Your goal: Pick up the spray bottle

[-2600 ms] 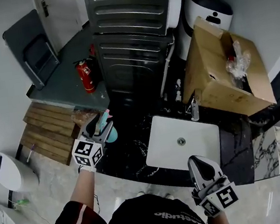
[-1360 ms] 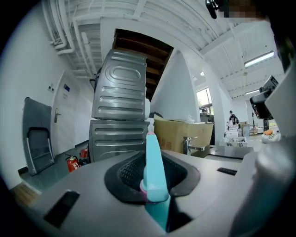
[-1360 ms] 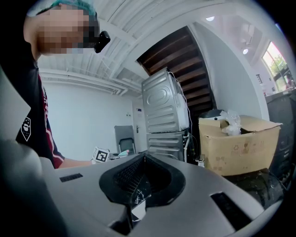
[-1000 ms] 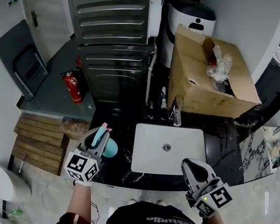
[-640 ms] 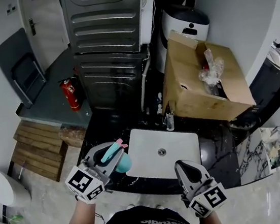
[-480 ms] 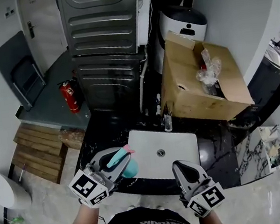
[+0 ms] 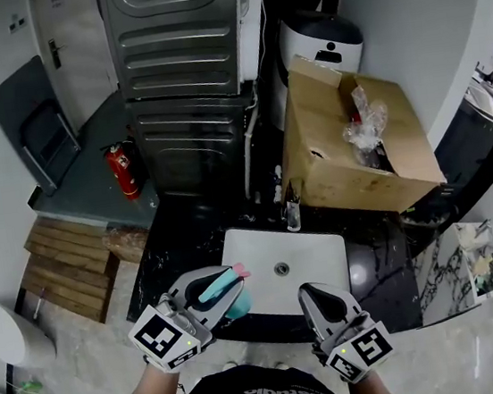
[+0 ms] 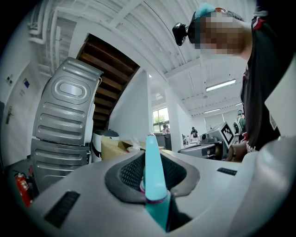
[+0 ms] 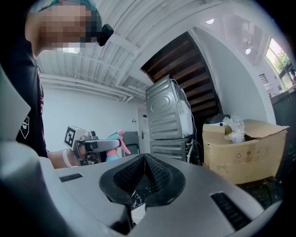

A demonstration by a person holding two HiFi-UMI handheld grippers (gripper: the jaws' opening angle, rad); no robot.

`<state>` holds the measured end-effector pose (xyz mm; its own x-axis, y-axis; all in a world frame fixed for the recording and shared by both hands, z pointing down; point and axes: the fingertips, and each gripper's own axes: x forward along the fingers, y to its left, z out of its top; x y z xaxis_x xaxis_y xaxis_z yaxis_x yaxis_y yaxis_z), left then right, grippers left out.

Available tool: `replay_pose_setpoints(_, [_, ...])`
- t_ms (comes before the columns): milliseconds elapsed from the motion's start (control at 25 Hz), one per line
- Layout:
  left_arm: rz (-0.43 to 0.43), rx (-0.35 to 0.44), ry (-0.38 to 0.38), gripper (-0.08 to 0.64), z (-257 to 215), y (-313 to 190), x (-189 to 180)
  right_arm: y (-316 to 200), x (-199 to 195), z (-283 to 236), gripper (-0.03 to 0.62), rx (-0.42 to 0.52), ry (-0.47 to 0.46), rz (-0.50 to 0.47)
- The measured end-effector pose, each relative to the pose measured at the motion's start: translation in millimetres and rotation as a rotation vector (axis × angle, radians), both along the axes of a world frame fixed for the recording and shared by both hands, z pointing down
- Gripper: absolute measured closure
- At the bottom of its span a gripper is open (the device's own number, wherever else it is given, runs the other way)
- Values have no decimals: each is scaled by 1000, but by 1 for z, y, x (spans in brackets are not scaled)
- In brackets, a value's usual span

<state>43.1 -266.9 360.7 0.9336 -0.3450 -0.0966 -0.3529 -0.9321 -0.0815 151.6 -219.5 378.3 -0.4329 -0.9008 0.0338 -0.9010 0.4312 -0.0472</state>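
Since the earlier frames, the left gripper (image 7: 226, 292) had carried the bottle (image 7: 239, 307) off the left part of the worktop (image 7: 172, 246) and drawn it back toward the person. It now hung clear of the surface at the near left corner of the sink (image 7: 317, 254).

The left fingers (image 8: 132, 173) were closed partway on the bottle's head, which stood as a teal strip between the pads. The head ran along the fingers, with the pink nozzle poking out just past their tips. The teal body hung below them, so the long axis dropped away under the grip.

The right gripper (image 7: 314, 295) waited near the front edge of the sink, well apart from the bottle and to its right. Its fingers (image 9: 157, 173) were pressed together with nothing between them. From there the bottle (image 9: 115, 141) showed off to the left, level with the tips.

By the look of it, the pick-up was done. Whatever came next depended on the left grip alone, since the weight hung below the pinch and could swing.
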Motion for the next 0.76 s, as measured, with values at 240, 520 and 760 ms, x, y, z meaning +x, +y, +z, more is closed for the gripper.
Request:
replay_pose_setpoints(240, [-16, -11, -19, 474, 12, -9, -1, 0, -3, -1, 555, 0, 5, -4])
replay_pose_setpoints(520, [-11, -17, -13, 474, 14, -9, 3, 0, 0, -1, 555, 2, 12, 2])
replay_pose_setpoints(760, [-7, -27, -7, 474, 13, -14, 4, -4, 1, -3, 555, -1, 18, 5])
